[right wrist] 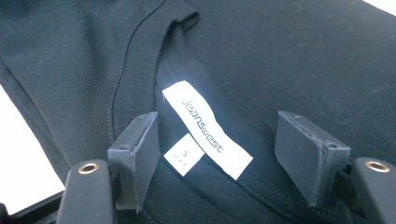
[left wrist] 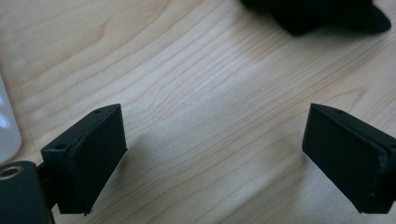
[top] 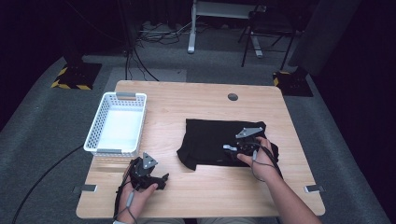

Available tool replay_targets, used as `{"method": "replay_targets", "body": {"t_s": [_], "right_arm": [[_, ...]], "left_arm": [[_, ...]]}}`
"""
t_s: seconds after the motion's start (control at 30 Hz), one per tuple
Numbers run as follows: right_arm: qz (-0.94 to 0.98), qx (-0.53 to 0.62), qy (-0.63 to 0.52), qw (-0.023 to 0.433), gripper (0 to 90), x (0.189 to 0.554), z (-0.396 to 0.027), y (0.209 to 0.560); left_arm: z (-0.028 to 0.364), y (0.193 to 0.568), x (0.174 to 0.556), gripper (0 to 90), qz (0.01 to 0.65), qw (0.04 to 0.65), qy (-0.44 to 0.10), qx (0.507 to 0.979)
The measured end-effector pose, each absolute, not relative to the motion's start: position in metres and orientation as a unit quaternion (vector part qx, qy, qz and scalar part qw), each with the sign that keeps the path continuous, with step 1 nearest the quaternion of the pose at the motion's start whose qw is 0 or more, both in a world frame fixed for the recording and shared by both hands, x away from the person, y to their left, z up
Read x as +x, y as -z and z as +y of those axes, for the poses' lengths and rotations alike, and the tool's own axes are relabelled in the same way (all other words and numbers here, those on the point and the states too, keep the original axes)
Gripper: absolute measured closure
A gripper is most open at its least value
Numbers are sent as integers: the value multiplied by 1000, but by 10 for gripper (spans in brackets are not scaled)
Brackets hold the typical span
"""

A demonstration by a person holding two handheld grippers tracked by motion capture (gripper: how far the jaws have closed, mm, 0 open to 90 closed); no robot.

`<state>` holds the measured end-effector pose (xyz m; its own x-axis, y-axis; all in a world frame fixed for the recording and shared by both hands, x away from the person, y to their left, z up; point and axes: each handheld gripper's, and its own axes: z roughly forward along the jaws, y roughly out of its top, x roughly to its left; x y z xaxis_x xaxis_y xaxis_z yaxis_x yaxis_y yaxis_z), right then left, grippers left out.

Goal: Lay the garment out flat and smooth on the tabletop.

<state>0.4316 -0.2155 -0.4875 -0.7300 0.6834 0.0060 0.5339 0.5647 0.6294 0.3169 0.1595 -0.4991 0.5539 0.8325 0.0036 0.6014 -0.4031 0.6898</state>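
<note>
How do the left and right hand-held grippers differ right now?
The left hand-held gripper sits over bare wooden table, near the white basket; the right hand-held gripper is over the black T-shirt. The left's jaws stand wide with nothing between them; the right's stand narrower, either side of the white neck label, not pressing it. Both are open.

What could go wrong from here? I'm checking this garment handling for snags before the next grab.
The right gripper hangs open over the white neck label of the black folded shirt; closing there may pinch just the label or one thin layer, so the shirt could unfold when lifted. The left gripper is open above the bare wooden table, apart from the cloth, so one side lacks support.
</note>
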Motion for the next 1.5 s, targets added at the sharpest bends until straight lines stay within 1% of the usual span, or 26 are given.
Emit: {"method": "replay_targets", "body": {"t_s": [0.07, 0.17, 0.4, 0.47, 0.5, 0.6, 0.63, 0.67, 0.77, 1.0, 1.17, 1.23, 1.27, 1.3, 1.37, 1.4, 1.43, 1.47, 1.5], "right_arm": [[878, 345, -311, 118, 320, 423, -214, 487], [875, 353, -309, 121, 320, 407, -212, 487], [888, 331, -300, 103, 338, 375, -203, 482], [887, 324, -311, 112, 333, 368, -205, 477], [884, 324, -317, 116, 329, 365, -207, 473], [873, 323, -340, 133, 327, 355, -219, 459], [870, 324, -345, 140, 325, 352, -224, 455], [866, 326, -349, 146, 322, 350, -230, 452], [855, 342, -354, 162, 307, 344, -250, 444], [830, 389, -350, 193, 268, 338, -298, 443], [821, 416, -341, 192, 270, 338, -321, 449], [823, 418, -339, 184, 303, 338, -327, 454], [825, 417, -338, 179, 329, 339, -329, 457], [825, 419, -337, 174, 382, 340, -331, 460], [826, 419, -341, 162, 576, 338, -335, 463], [827, 417, -342, 157, 664, 336, -336, 463], [829, 415, -341, 157, 750, 333, -336, 463], [831, 413, -339, 157, 799, 331, -337, 463], [831, 411, -340, 159, 825, 328, -337, 462]], "left_arm": [[156, 493, 314, 89, 428, 330, -183, 821], [151, 486, 311, 107, 416, 337, -191, 822], [137, 481, 308, 154, 391, 347, -181, 833], [133, 479, 308, 171, 386, 348, -182, 835], [132, 478, 308, 194, 381, 349, -184, 836], [126, 474, 308, 231, 375, 354, -193, 835], [124, 473, 309, 242, 370, 353, -184, 840], [121, 473, 310, 246, 366, 352, -179, 843], [115, 471, 312, 260, 362, 355, -187, 841], [103, 472, 321, 255, 361, 354, -181, 844], [98, 478, 329, 248, 365, 353, -179, 843], [97, 481, 332, 273, 367, 358, -170, 842], [97, 483, 334, 302, 366, 362, -165, 841], [97, 484, 335, 370, 365, 371, -156, 839], [98, 486, 335, 584, 366, 394, -134, 832], [98, 486, 334, 670, 362, 396, -137, 833], [98, 485, 332, 728, 360, 397, -143, 832], [97, 483, 330, 766, 357, 398, -145, 833], [96, 482, 328, 783, 355, 400, -146, 832]]}}
